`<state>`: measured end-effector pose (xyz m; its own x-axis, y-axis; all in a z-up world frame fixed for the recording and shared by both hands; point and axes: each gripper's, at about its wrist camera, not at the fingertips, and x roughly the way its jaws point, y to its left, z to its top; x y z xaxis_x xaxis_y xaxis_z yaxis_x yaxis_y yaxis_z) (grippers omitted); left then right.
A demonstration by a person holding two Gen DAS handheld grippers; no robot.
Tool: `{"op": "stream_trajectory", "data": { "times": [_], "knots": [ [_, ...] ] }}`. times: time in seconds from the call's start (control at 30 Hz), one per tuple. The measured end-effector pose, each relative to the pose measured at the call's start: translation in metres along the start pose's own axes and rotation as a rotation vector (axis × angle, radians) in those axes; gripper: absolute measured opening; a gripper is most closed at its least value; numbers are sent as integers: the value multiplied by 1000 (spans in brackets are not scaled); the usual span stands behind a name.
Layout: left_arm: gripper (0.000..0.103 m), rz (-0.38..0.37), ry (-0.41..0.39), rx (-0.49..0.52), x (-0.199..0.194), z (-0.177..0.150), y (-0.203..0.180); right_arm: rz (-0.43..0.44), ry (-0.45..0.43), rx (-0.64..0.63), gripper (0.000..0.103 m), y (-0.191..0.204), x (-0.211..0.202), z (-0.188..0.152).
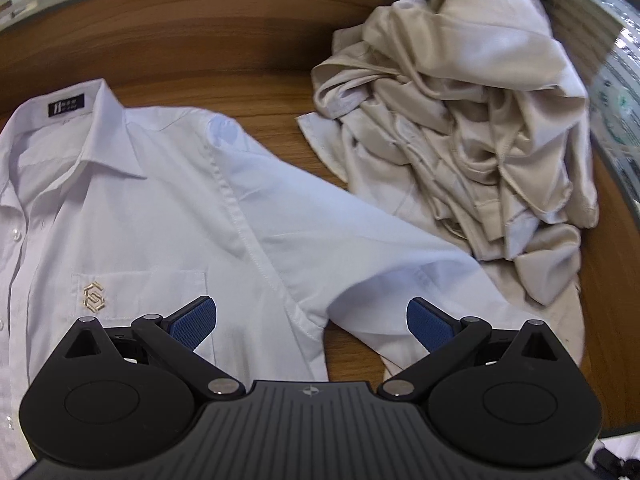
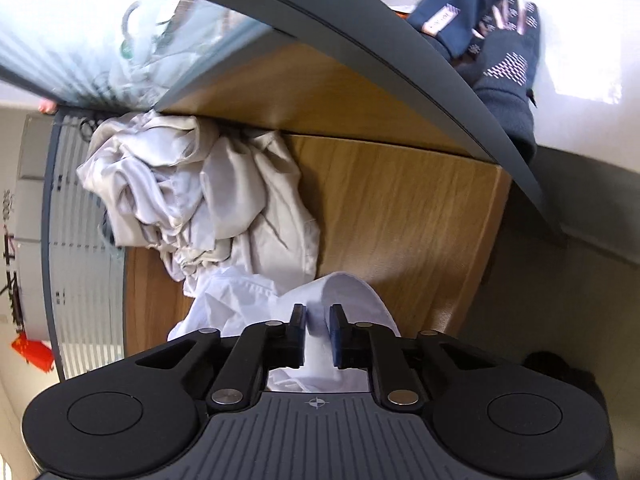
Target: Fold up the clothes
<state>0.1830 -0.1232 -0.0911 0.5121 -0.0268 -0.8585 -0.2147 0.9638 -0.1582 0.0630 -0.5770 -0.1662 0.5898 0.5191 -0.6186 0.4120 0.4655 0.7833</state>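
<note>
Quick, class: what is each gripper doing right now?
Left gripper: open, empty, above the white cotton shirt.
Right gripper: jaws nearly shut around white shirt fabric; pad contact unclear.

I am holding my left gripper [image 1: 311,326], blue pads spread wide, over a white collared shirt [image 1: 160,208] lying beside crumpled beige garments [image 1: 472,140] on the brown wooden table [image 1: 200,40].

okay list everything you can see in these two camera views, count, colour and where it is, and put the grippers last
white shirt: one, white with a gold chest emblem, laid flat on the table, collar at the far end
beige clothes: one crumpled pile, beige, beside the shirt's sleeve
table: one, brown wood
gloves: dark navy, patterned, count unclear, on a pale surface beyond the table
left gripper: one, black with blue pads, open above the shirt
right gripper: one, black, nearly closed around a fold of white shirt cloth
</note>
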Motion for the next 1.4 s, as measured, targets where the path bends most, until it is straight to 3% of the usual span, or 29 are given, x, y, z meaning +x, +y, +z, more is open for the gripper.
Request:
{"op": "stream_trajectory", "data": {
  "times": [0.1,0.23,0.27,0.3,0.33,0.37,0.5,0.67,0.8,1.07,1.27,1.4],
  "knots": [
    [102,1,7,50,-7,-5,0,5,-6,40,34,-5,5,-1],
    [102,10,34,90,-4,-15,5,25,-20,64,40,-9,14,-2],
    [102,15,41,90,-2,-17,7,30,-24,68,34,-10,16,-2],
    [102,17,46,87,0,-18,9,34,-27,71,13,-10,17,-2],
    [102,18,48,83,1,-19,11,39,-32,71,7,-10,19,-2],
    [102,17,49,80,3,-20,13,42,-44,43,7,-4,15,-2],
    [102,-1,61,53,11,-24,22,20,-132,-221,6,49,-19,-4],
    [102,-45,77,11,18,-30,34,40,-194,-639,6,152,-67,-10],
    [102,-92,95,27,19,-38,38,30,-216,-949,5,232,-82,-8],
    [102,-146,80,83,16,-56,45,-175,-361,-1518,5,369,-73,8],
    [102,-183,77,140,14,-62,45,-226,-417,-1773,5,429,-55,-2],
    [102,-273,71,15,-1,-52,67,-199,-383,-1828,5,433,-64,-17]
  ]
}}
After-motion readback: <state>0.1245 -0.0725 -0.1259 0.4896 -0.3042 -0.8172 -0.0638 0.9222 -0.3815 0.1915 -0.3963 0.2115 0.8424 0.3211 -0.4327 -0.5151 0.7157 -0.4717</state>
